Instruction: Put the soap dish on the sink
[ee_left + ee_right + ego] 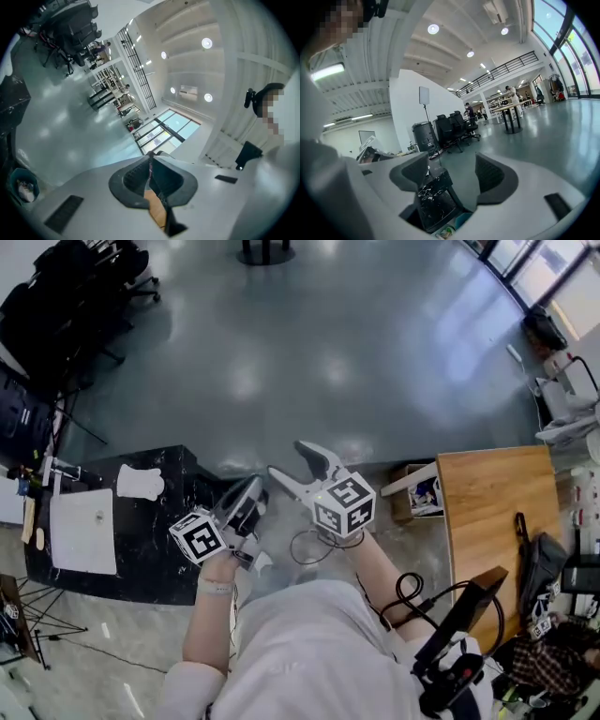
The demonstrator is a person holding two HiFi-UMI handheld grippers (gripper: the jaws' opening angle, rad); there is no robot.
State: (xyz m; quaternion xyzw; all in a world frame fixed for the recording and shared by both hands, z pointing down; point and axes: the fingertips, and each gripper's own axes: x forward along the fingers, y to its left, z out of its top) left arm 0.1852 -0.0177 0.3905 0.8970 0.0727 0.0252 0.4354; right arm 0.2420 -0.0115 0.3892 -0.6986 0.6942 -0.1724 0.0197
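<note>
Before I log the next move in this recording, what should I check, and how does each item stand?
1. Is the right gripper ready to grasp? Ok: the jaws are apart with nothing between them.
2. Is the left gripper ready to grasp? Not ok: the jaws are together and hold nothing.
3. Is the soap dish located? Cannot tell: a white object on the black counter may be it.
4. Is the sink in sight? Ok: it is a white basin set in that counter, beside the white object.
5. Are the grippers at the counter? Not ok: both are held up in front of the person, apart from the white object.
</note>
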